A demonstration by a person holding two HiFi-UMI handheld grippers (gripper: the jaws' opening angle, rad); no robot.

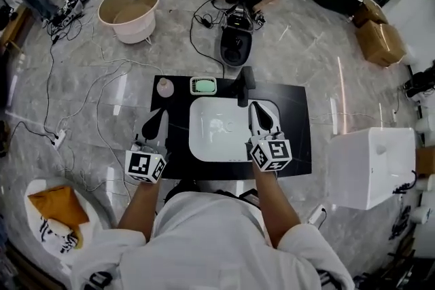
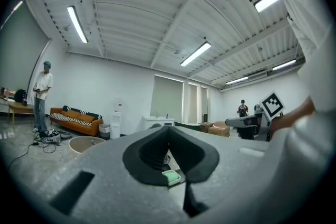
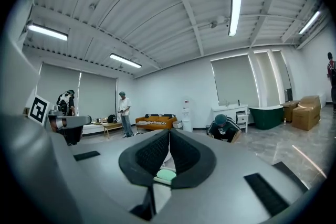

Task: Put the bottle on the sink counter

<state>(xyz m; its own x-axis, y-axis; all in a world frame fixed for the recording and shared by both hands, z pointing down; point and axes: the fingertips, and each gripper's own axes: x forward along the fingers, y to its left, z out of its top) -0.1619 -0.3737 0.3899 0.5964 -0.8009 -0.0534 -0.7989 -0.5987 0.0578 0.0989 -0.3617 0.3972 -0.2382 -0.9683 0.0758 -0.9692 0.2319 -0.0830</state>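
Near edge: left gripper (image 1: pixel 158 120) and right gripper (image 1: pixel 262 113) hover level, fingers clenched on nothing. Beyond them, the bottle (image 1: pixel 165 87) stands upright on the black worktop (image 1: pixel 299 132), far left of the basin (image 1: pixel 204 146), just beside the soap dish (image 1: pixel 202 85). Placement appears complete; only withdrawal remains.

The person stretches both forearms (image 1: pixel 141 204) forward from the body, side by side and well apart. The left gripper (image 1: pixel 156 122) points level, and its jaws are closed together with nothing between them. The right gripper (image 1: pixel 262 116) also points level, with jaws closed and empty.
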